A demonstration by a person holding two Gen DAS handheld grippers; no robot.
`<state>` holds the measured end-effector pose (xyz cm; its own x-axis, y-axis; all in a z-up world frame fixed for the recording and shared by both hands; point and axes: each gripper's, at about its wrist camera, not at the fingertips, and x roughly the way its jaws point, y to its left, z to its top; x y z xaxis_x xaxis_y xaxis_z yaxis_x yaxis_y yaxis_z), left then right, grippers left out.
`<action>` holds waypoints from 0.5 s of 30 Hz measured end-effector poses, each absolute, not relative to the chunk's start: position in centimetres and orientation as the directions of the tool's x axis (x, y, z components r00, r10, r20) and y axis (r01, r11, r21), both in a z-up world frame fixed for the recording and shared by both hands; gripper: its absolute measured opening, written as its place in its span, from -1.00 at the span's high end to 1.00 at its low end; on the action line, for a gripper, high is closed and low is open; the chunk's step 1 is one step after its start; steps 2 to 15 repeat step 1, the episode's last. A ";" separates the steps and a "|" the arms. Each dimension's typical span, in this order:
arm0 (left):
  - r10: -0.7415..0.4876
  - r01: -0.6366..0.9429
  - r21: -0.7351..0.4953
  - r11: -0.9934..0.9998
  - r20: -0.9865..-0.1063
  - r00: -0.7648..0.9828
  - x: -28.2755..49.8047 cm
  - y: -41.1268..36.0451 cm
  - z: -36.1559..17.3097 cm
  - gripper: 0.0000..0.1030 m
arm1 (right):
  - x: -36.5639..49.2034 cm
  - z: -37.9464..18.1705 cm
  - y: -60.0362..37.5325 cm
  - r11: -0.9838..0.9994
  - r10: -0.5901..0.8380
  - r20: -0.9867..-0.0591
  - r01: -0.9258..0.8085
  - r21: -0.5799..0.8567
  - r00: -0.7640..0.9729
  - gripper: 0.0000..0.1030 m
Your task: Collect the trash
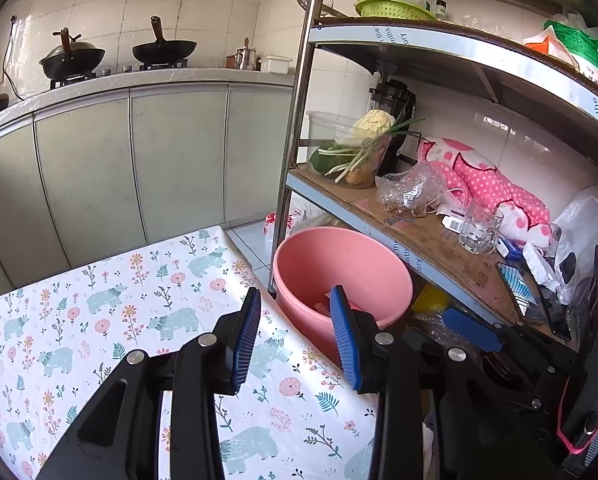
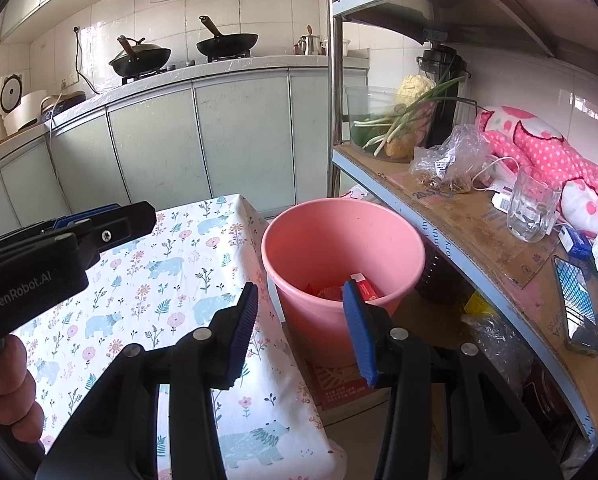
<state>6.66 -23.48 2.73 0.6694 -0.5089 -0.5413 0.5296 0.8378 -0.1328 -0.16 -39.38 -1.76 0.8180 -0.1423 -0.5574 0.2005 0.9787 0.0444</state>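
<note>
Both my ribbed blue-padded grippers, left gripper [image 1: 295,336] and right gripper [image 2: 305,330], gape wide over the round pink plastic bucket [image 2: 341,240] beside the floral tablecloth [image 1: 99,320].

Two woks [image 1: 72,58] are set on the stove, above grey cabinet doors [image 1: 178,156]. On the shelf [image 2: 465,224] — beside a pink dotted cloth [image 2: 547,148] — a glass [image 2: 533,205] is stood (upright).
</note>
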 end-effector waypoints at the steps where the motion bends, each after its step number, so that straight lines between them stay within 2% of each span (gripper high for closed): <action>1: -0.509 0.529 -0.132 0.838 -0.541 0.670 6.7 -23.5 2.7 0.31 | -0.1 -1.8 -39.4 0.979 -0.142 -0.559 0.200 0.045 0.817 0.12; 15: -0.509 0.529 -0.132 0.838 -0.541 0.670 6.7 -23.5 2.7 0.31 | -0.1 -1.8 -39.4 0.979 -0.142 -0.559 0.200 0.045 0.817 0.12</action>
